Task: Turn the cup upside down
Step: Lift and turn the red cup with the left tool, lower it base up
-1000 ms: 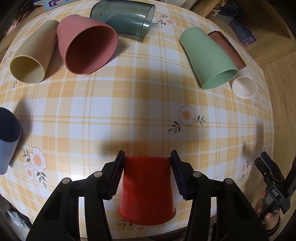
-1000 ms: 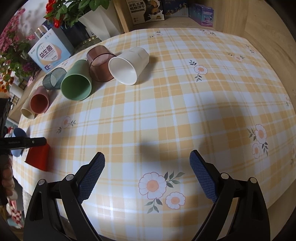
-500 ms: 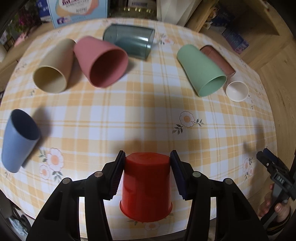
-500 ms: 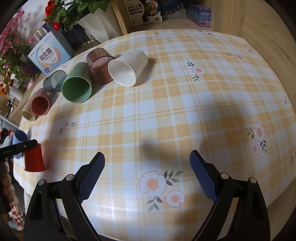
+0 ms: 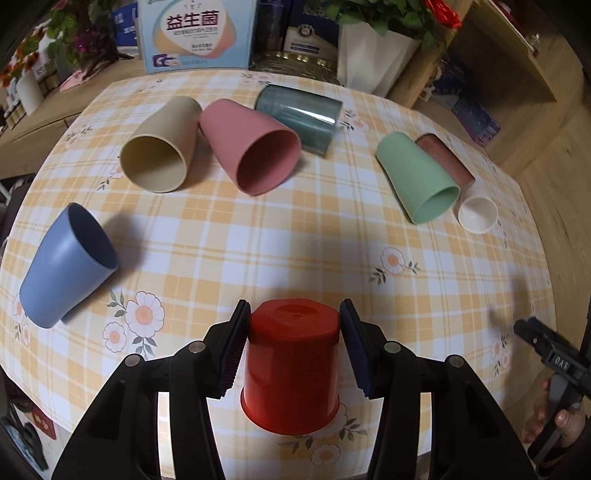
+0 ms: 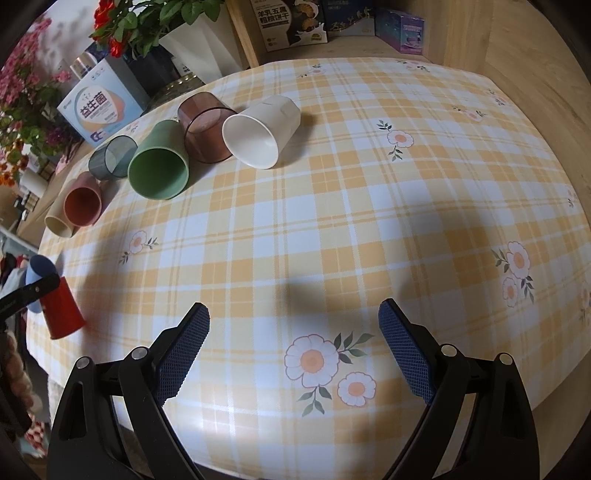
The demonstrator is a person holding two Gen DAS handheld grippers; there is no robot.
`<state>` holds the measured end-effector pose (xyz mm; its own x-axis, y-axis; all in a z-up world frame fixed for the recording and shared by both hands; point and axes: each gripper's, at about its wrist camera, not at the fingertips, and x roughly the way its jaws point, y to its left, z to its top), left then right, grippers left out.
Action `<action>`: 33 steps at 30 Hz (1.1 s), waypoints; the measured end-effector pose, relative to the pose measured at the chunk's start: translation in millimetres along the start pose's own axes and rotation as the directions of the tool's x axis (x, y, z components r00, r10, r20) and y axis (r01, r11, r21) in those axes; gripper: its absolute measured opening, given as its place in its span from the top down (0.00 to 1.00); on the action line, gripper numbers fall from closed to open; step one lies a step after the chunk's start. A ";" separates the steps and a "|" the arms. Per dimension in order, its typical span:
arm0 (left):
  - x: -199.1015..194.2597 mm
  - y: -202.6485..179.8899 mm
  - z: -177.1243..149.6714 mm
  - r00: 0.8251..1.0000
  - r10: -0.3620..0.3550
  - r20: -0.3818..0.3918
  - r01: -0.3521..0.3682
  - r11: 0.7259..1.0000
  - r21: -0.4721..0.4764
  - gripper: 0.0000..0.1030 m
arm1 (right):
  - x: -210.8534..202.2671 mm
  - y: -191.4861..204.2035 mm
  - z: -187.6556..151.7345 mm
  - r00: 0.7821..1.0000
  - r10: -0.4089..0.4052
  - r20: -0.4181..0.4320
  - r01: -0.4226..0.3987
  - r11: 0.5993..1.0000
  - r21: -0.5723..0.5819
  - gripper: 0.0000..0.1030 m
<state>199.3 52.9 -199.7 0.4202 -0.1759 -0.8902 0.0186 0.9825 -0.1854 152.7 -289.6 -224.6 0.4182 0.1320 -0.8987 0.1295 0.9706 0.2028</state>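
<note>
- The left hand-held gripper (image 5: pixel 293 345) is clenched on the red cup (image 5: pixel 291 369), low in the centre of the left wrist view, one pad pressed to each side.
- The red cup is held base up, rim down, just over the tabletop (image 5: pixel 295 243) near its front edge.
- The right hand-held gripper (image 6: pixel 293 352) hangs released, its pads well apart, over the plaid cloth.
- The blue cup (image 5: pixel 64 266) lies on its side at left.

Blue cup (image 5: pixel 62 266) on its side at 9 o'clock, beige cup (image 5: pixel 159 155) and pink cup (image 5: pixel 255 147) at 11, grey tumbler (image 5: pixel 299 114) at 12, green cup (image 5: pixel 417 177), brown tumbler (image 5: pixel 445 158), white cup (image 5: pixel 477 214) at 2, checked cloth (image 5: pixel 295 236), box (image 5: pixel 195 33)
</note>
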 end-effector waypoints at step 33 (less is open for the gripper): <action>-13.0 -20.7 -23.3 0.996 0.041 0.084 -0.044 0.998 0.038 0.53 | -5.7 -3.8 -0.2 1.000 0.005 0.012 -0.006 1.000 0.019 0.13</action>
<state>172.3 33.4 -194.0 0.4950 -0.1300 -0.8591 0.0341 0.9909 -0.1303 149.6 -294.1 -220.3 0.4297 0.1347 -0.8929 0.1443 0.9659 0.2151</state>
